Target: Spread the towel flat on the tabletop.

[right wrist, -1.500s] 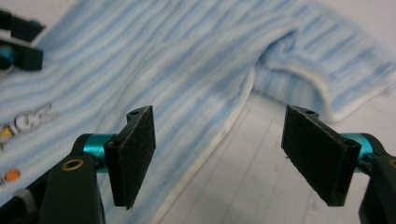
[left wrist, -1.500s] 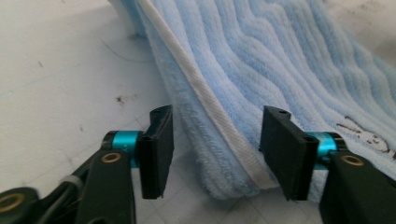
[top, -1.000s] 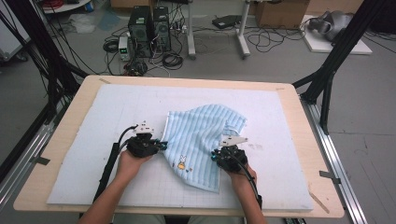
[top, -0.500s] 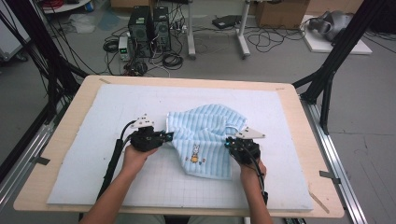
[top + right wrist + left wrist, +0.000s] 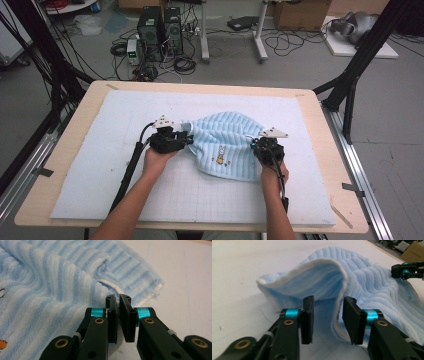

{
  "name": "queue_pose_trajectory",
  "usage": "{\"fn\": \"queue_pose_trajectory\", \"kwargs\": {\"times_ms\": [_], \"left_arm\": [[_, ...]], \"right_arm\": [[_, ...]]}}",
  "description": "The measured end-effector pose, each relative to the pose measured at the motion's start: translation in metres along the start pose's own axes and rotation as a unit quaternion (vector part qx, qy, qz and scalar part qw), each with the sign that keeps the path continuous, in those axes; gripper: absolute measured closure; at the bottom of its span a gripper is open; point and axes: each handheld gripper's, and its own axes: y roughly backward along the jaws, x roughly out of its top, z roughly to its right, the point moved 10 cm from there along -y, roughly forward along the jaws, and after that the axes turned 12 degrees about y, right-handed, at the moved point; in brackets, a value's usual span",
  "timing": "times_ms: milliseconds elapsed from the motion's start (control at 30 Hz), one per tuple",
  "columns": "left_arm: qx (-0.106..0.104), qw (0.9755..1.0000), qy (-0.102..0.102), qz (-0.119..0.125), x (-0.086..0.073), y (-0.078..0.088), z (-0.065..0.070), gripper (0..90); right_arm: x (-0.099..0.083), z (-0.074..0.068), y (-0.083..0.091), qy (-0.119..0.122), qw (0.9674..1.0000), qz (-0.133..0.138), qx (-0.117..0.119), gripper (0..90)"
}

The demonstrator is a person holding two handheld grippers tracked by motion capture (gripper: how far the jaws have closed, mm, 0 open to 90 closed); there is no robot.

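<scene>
A light blue striped towel [image 5: 225, 145] with a small cartoon patch lies rumpled in the middle of the pale blue mat [image 5: 100, 150]. My left gripper [image 5: 189, 139] is at its left edge. In the left gripper view the jaws [image 5: 328, 299] have just been opening and now stand apart. A raised fold of the towel [image 5: 367, 277] stands between them, next to the right jaw, unpinched. My right gripper [image 5: 256, 144] is at the towel's right edge. Its jaws [image 5: 118, 297] are pressed nearly together at the hem of the towel [image 5: 50, 290], and creases run toward them.
The mat covers most of a wooden table [image 5: 310, 100]. Black frame posts [image 5: 350, 85] rise at the table's far corners. Computer cases [image 5: 160, 30] and cables sit on the floor beyond the far edge. My right gripper [image 5: 407, 271] appears far off in the left gripper view.
Both hands have moved away from the front edge and apart, drawing the towel wider. The left jaws have come open off the towel's edge. The right jaws stay closed.
</scene>
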Motion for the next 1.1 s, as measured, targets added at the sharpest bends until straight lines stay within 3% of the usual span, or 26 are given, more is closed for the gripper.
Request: {"fn": "queue_pose_trajectory", "kwargs": {"times_ms": [33,200,267,333,467,600,633,800,900,967,1033,1067,1100], "left_arm": [[0.003,1.0000,0.001,0.000,0.000,0.001,-0.001,47.8],[-0.003,0.9998,-0.021,-0.005,0.000,0.008,0.005,43.4],[0.000,0.9993,-0.034,-0.013,-0.003,0.009,0.008,43.1],[-0.001,0.9988,-0.041,-0.027,-0.010,0.009,0.011,43.1],[0.004,0.9933,-0.082,-0.082,-0.030,0.005,0.016,48.4],[-0.003,0.9944,-0.071,-0.078,-0.033,-0.002,0.023,53.7],[0.000,0.9950,-0.067,-0.074,-0.033,-0.004,0.023,53.8],[0.016,0.9951,-0.057,-0.079,-0.036,-0.017,0.025,49.9],[0.025,0.9933,-0.074,-0.085,-0.041,-0.027,0.032,48.9],[0.033,0.9920,-0.088,-0.084,-0.042,-0.032,0.036,52.1],[0.053,0.9876,-0.125,-0.079,-0.043,-0.036,0.039,56.6],[0.051,0.9871,-0.129,-0.081,-0.043,-0.037,0.041,61.6],[0.048,0.9868,-0.131,-0.082,-0.043,-0.037,0.042,75.2]], "right_arm": [[-0.004,0.005,-0.001,-0.002,0.9999,-0.007,-0.007,84.9],[-0.012,0.015,-0.002,-0.014,0.9994,-0.022,-0.025,84.0],[-0.013,0.018,0.000,-0.024,0.9991,-0.020,-0.029,78.3],[-0.011,0.018,0.006,-0.035,0.9990,-0.001,-0.027,71.2],[-0.009,0.015,0.022,-0.036,0.9988,0.028,-0.015,63.5],[-0.010,0.004,0.036,-0.018,0.9990,0.041,0.003,58.6],[-0.013,-0.001,0.040,-0.004,0.9991,0.042,0.007,57.1],[-0.019,-0.008,0.044,-0.008,0.9989,0.044,0.015,54.6],[-0.021,-0.011,0.044,-0.008,0.9990,0.040,0.020,52.0],[-0.021,-0.012,0.044,-0.007,0.9990,0.039,0.020,50.4],[-0.021,-0.014,0.044,-0.008,0.9990,0.038,0.024,49.5],[-0.022,-0.014,0.043,-0.004,0.9990,0.037,0.024,48.9],[-0.023,-0.016,0.042,-0.002,0.9991,0.032,0.028,47.8]]}}
